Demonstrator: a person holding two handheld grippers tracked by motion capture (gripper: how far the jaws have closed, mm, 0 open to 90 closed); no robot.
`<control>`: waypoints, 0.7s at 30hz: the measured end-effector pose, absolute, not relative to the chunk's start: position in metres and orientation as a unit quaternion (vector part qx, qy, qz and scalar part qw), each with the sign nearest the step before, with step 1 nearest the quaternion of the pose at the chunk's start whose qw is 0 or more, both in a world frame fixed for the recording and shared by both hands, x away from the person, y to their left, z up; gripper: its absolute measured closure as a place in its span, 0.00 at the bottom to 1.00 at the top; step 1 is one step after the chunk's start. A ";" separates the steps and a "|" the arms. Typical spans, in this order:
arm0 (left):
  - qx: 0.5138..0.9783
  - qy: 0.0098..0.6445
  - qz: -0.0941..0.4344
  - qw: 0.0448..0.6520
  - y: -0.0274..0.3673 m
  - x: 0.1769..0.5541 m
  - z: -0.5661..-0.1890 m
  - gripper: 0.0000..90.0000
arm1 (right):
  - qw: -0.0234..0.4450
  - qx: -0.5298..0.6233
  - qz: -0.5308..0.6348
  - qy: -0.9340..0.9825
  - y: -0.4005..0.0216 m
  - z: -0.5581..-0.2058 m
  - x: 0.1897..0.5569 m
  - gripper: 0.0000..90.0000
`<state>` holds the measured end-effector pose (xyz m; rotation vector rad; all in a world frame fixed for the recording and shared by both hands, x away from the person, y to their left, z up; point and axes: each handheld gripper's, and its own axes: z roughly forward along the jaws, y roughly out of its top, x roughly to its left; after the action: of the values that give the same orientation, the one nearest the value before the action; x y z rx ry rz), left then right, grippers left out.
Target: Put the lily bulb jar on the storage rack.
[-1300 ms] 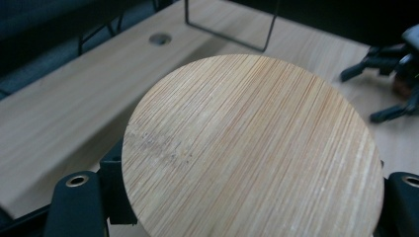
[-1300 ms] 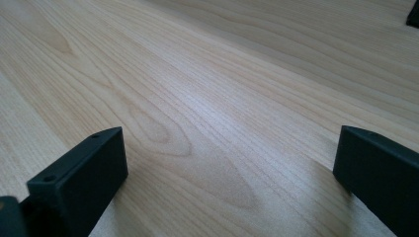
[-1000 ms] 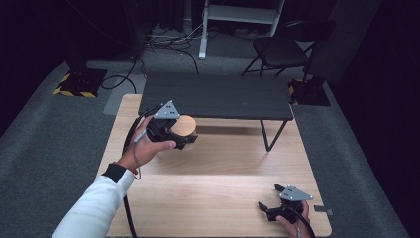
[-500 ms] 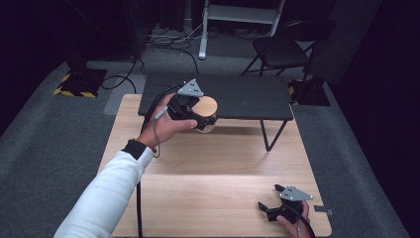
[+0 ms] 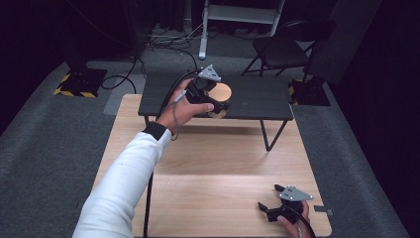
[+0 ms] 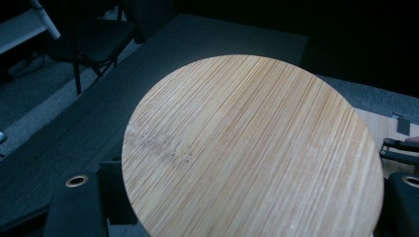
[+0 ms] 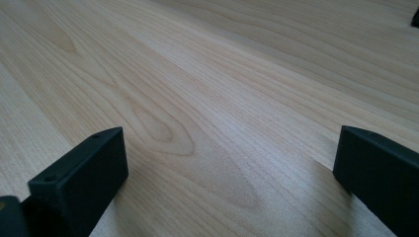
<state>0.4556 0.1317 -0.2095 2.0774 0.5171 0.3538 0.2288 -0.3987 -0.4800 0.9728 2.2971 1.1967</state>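
Since a second ago my left claw [image 5: 218, 101] has carried the round bamboo disc [image 5: 221, 92] up and away from the light wood surface [image 5: 223, 163], so it's now over the low black table [image 5: 257, 96], pinched by its edges. My right claw [image 5: 277, 201] hasn't budged, jaws spread wide, nothing between them, near corner.

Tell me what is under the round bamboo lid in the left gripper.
Below the round bamboo lid lies the black bench top. The lid hides whatever it tops, if anything, and the left gripper covers its side.

Round bamboo-topped object [image 5: 221, 92], top face level, in the air above the dark bench [image 5: 257, 94].
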 end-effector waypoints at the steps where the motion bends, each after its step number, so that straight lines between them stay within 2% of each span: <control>1: 0.847 0.210 0.143 0.466 0.129 0.459 -0.209 0.29 | 0.186 0.345 0.425 0.816 -0.399 -0.480 0.229 0.00; 12: 0.854 0.210 0.138 0.456 0.109 0.490 -0.215 0.28 | 0.186 0.345 0.425 0.816 -0.399 -0.480 0.229 0.00; 21: 0.852 0.221 0.132 0.456 0.104 0.501 -0.224 0.29 | 0.185 0.344 0.425 0.816 -0.399 -0.480 0.229 0.00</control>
<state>0.5008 0.1036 -0.2236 2.1002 0.5438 0.3264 0.2287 -0.3991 -0.4800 0.9693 2.3008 1.1987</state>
